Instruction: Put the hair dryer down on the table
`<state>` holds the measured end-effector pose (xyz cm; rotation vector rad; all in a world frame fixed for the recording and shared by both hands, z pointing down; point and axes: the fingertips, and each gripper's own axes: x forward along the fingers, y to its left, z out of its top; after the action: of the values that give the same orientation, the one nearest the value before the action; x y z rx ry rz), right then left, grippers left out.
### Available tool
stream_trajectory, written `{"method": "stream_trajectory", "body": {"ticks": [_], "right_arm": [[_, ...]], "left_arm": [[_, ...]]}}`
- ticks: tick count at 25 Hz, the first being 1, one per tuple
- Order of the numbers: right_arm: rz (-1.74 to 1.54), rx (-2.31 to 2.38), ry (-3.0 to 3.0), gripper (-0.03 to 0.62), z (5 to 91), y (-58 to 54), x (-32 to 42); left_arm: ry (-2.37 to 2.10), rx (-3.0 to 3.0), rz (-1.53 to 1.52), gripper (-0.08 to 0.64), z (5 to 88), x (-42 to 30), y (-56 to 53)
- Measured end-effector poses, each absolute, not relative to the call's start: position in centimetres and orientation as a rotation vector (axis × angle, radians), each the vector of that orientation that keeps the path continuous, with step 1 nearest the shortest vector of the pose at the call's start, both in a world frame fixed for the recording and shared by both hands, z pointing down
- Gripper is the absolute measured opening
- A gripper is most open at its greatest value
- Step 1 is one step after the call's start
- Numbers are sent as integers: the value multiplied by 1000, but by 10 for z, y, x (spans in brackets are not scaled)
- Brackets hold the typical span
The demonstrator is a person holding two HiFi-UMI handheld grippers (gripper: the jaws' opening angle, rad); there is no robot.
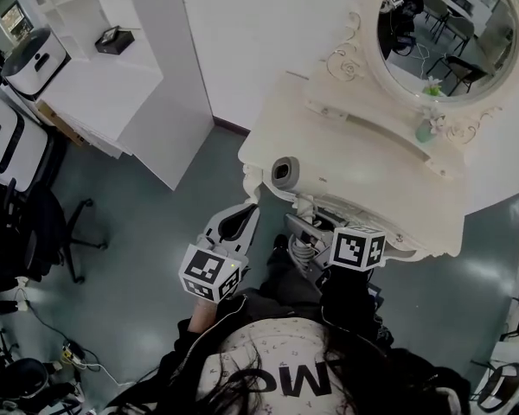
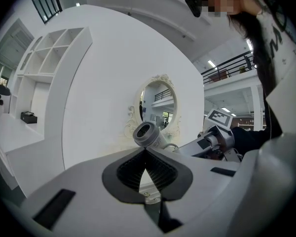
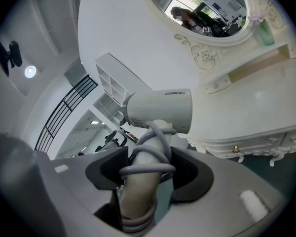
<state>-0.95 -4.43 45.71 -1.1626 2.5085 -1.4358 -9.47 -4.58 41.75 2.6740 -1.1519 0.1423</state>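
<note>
We see the white hair dryer (image 3: 160, 110) with its grey cord (image 3: 155, 168) wound round the handle, and that handle is pinched between the jaws of the right gripper (image 3: 144, 173). The small lettering on the barrel is too fine for us to read. From the head view, the barrel lies over the near corner of the white dressing table (image 1: 372, 167); we cannot tell whether it touches. The left gripper (image 2: 147, 168) is just beside it, jaws pressed together on nothing.
</note>
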Motion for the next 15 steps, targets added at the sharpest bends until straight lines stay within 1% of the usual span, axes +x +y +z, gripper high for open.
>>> {"method": "stream_trajectory", "body": {"ticks": [15], "right_arm": [[-1554,-1090,2561,267,482,-168,14]], "left_arm": [[-1189,2634,163,-3,416,-58,-175]]}}
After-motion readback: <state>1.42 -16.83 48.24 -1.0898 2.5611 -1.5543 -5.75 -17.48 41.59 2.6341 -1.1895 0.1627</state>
